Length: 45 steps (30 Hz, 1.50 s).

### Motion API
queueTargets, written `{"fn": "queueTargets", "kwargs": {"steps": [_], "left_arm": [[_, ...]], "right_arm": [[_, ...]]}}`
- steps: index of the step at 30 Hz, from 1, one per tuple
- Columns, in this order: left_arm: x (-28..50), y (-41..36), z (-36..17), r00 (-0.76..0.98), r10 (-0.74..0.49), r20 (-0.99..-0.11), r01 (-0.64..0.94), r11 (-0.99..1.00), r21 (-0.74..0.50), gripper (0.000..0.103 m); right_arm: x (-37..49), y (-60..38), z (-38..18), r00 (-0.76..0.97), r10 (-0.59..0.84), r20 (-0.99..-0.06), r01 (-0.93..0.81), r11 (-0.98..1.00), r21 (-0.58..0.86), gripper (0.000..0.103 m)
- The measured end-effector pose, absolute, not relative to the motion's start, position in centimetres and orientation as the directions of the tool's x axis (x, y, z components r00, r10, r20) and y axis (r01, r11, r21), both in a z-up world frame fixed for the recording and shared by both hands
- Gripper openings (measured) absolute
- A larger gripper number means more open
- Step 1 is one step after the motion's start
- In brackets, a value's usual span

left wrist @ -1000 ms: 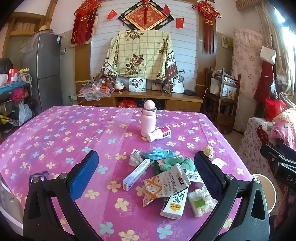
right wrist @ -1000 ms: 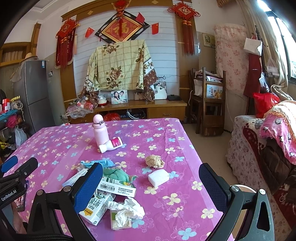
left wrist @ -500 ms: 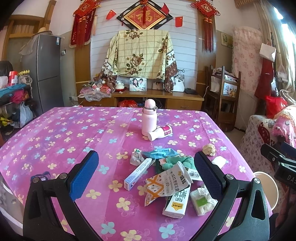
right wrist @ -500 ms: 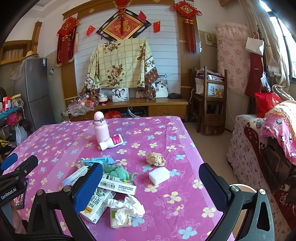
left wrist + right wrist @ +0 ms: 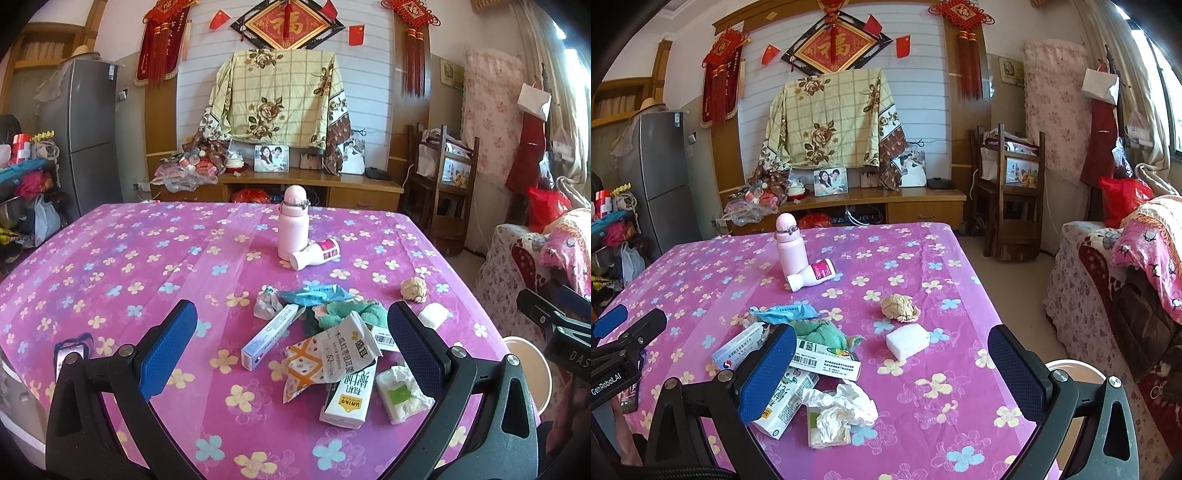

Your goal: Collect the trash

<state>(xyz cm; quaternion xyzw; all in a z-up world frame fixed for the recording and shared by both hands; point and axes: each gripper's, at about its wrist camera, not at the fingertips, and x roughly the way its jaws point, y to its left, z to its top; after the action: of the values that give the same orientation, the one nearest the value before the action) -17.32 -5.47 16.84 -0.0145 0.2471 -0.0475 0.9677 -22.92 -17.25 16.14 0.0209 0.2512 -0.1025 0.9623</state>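
A heap of trash lies on the pink flowered tablecloth (image 5: 110, 266): a milk carton (image 5: 347, 398), an orange and white wrapper (image 5: 325, 362), a toothpaste box (image 5: 269, 332), a tissue pack (image 5: 400, 393), a green cloth (image 5: 343, 312) and a blue wrapper (image 5: 314, 295). In the right wrist view I see crumpled tissue (image 5: 842, 410), a brown paper ball (image 5: 899, 306) and a white block (image 5: 908, 341). My left gripper (image 5: 291, 350) is open above the heap. My right gripper (image 5: 892, 369) is open and empty over the table's near right part.
A pink bottle (image 5: 293, 221) stands mid-table with a small white bottle (image 5: 316, 254) lying against it. A round bin (image 5: 1075, 373) sits on the floor off the table's right edge. A sofa (image 5: 1126, 280) is at the right. A phone (image 5: 68, 350) lies near the left edge.
Both grippers have shifted slightly; the view has drifted a little. Nothing on the table has moved and both grippers stay open.
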Motion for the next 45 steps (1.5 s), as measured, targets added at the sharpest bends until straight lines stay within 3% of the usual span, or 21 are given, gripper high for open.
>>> {"fn": "queueTargets", "kwargs": {"steps": [21, 45], "left_arm": [[-17.0, -5.2, 15.9, 0.863, -0.091, -0.498, 0.082, 0.996, -0.039, 0.103], [-15.4, -3.0, 12.2, 0.796, -0.051, -0.603, 0.087, 0.996, 0.031, 0.102]], "right_arm": [[-22.3, -17.5, 15.0, 0.827, -0.18, -0.532, 0.203, 0.979, -0.016, 0.103], [-20.1, -18.1, 10.1, 0.688, -0.124, -0.715, 0.158, 0.987, -0.02, 0.103]]}}
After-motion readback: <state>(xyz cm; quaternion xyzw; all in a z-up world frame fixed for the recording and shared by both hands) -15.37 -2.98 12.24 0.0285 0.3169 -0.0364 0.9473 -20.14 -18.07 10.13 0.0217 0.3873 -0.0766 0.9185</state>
